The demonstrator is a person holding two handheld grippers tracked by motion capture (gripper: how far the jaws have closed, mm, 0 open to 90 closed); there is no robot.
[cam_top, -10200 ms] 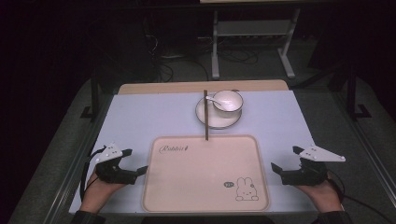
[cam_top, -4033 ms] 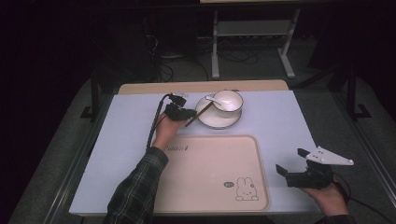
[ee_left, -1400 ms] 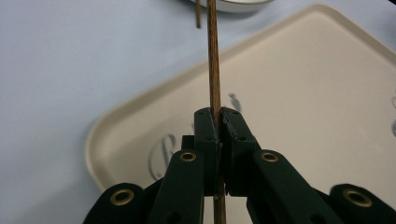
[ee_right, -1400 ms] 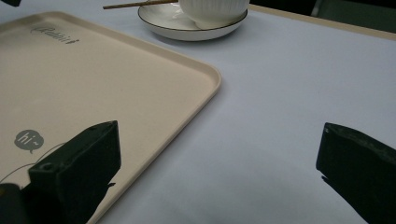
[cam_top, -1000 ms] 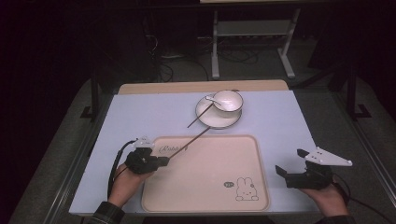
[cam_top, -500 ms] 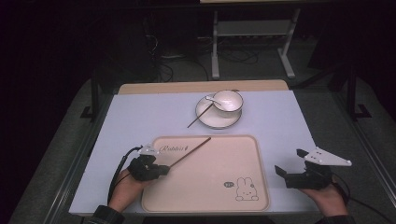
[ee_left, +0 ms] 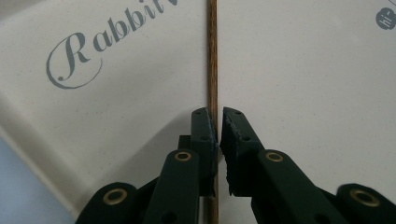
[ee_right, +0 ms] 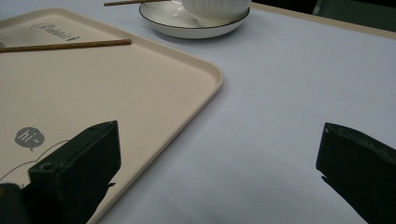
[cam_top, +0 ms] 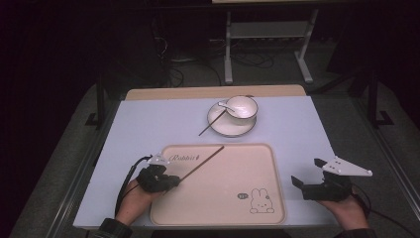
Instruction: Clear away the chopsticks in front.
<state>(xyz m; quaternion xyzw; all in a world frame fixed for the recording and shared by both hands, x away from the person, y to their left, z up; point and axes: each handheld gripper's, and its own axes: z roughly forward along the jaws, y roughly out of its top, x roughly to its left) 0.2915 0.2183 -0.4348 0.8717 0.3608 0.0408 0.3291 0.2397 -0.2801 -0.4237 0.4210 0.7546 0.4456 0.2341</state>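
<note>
My left gripper [cam_top: 173,181] sits at the near left rim of the beige rabbit tray [cam_top: 257,163], shut on the near end of a brown chopstick [cam_top: 200,162]. The stick slants away to the right, low over the tray. In the left gripper view the jaws [ee_left: 217,128] pinch the chopstick [ee_left: 212,56], which runs straight ahead past the "Rabbit" lettering. A second chopstick [cam_top: 210,127] leans on the white plate [cam_top: 218,126]. The plate holds a white bowl [cam_top: 243,106] with a spoon [cam_top: 225,105]. My right gripper [cam_top: 307,172] rests open on the table, right of the tray.
In the right gripper view, the wide-open jaws [ee_right: 219,154] frame bare lavender tabletop [ee_right: 289,93], with the tray's corner [ee_right: 205,79] to the left. The held chopstick [ee_right: 65,45] and the plate [ee_right: 187,28] lie beyond. A metal rack [cam_top: 267,34] stands behind the table.
My left gripper has drawn the chopstick slightly nearer and lower over the tray's left part. The right gripper has stayed in place.
</note>
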